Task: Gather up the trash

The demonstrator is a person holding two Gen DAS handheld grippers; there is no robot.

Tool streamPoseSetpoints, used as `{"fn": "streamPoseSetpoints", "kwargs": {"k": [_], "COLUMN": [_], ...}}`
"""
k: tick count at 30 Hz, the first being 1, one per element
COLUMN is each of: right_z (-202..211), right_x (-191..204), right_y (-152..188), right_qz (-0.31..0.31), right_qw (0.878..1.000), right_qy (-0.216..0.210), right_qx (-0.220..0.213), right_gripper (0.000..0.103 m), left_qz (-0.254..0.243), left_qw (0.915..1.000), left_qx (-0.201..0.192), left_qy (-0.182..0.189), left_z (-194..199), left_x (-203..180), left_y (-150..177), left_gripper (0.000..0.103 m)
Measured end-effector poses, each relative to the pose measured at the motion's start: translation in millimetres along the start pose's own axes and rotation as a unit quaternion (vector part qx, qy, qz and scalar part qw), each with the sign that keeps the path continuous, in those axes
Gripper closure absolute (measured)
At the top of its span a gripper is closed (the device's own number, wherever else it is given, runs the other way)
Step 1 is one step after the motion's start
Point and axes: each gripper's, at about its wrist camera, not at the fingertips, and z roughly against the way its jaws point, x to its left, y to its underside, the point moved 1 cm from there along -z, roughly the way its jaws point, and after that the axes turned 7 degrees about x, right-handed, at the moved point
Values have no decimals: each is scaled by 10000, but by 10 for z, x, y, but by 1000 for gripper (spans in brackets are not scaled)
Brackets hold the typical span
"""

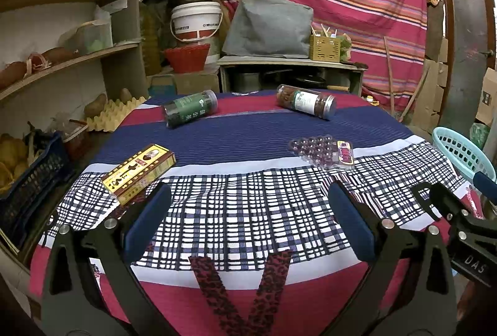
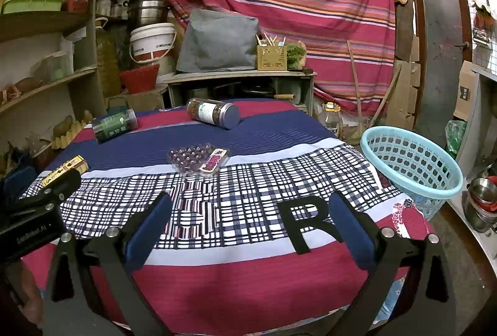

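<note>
On the cloth-covered table (image 1: 248, 211) lie a yellow box (image 1: 139, 173) at the left, a green-label jar (image 1: 190, 108) and a brown-filled jar (image 1: 306, 101) on their sides at the back, and a clear blister tray (image 1: 323, 151) of purple balls. The same things show in the right wrist view: box (image 2: 65, 170), green jar (image 2: 114, 124), brown jar (image 2: 213, 113), blister tray (image 2: 198, 159). A light blue basket (image 2: 413, 168) stands off the table's right edge. My left gripper (image 1: 248, 215) and right gripper (image 2: 248, 221) are both open and empty above the near table.
Shelves (image 1: 62, 56) with food and containers stand at the left, with an egg carton (image 1: 115, 115) and a dark crate (image 1: 31, 180). A low cabinet (image 1: 289, 72) stands behind the table. Metal bowls (image 2: 481, 199) are at the far right.
</note>
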Motion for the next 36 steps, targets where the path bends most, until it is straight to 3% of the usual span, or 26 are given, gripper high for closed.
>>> {"fn": "streamPoseSetpoints", "kwargs": {"k": [36], "right_z": [19], "right_x": [14], "right_y": [-2], "right_qz": [49], "right_qw": [10000], "right_qy": [-23], "right_qx": [-13], "right_gripper": [5], "left_qz": [44], "left_qw": [9999], "left_qx": [-21], "left_qy": [-108], "left_z": [34], "left_x": [-21], "left_y": [21], "left_gripper": [5]}}
